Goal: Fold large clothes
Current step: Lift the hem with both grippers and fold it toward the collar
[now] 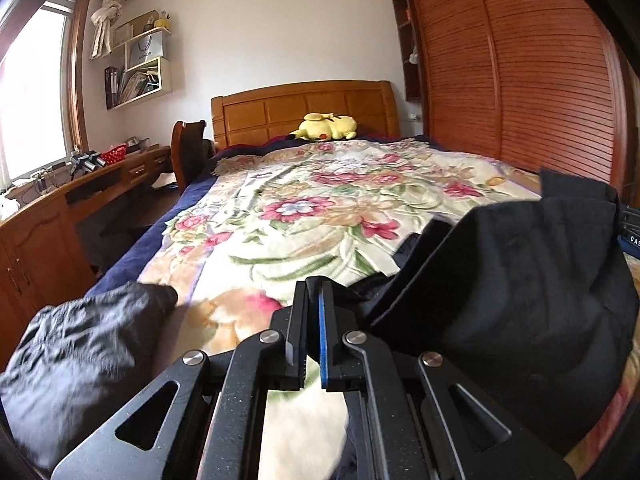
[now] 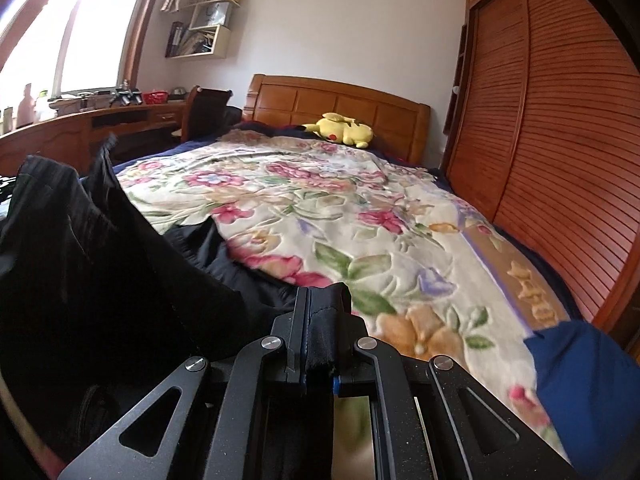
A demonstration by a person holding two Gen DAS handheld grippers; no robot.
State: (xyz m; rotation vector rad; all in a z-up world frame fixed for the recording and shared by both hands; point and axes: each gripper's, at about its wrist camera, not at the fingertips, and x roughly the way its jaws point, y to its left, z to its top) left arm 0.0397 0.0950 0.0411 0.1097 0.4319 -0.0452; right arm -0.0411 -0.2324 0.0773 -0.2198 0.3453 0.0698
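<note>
**Dark garment stretched between two closed grippers over the bed**

Nearest in the right wrist view, the right hand-held gripper (image 2: 320, 304) is clamped on a hemmed edge of the black garment (image 2: 100, 264), the cloth bunched between its jaws. From there the fabric runs left and rises in a dark sheet. In the left wrist view, the left hand-held gripper (image 1: 314, 292) has its jaws together; the pictures do not show plainly whether cloth is pinched there, though the same black garment (image 1: 500, 280) hangs just to its right and spills onto the bed. So the garment lies between the two hands, its long axis running across from one gripper to the other, each hand about equally near its own end. A crumpled grey garment (image 1: 80, 360) lies near left, a blue cloth (image 2: 584, 380) near right. Beyond, the floral blanket (image 1: 320, 200) covers the bed, open room for laying the garment flat. Farthest sits a yellow plush toy (image 1: 326, 126) against the wooden headboard (image 1: 300, 108).
</note>
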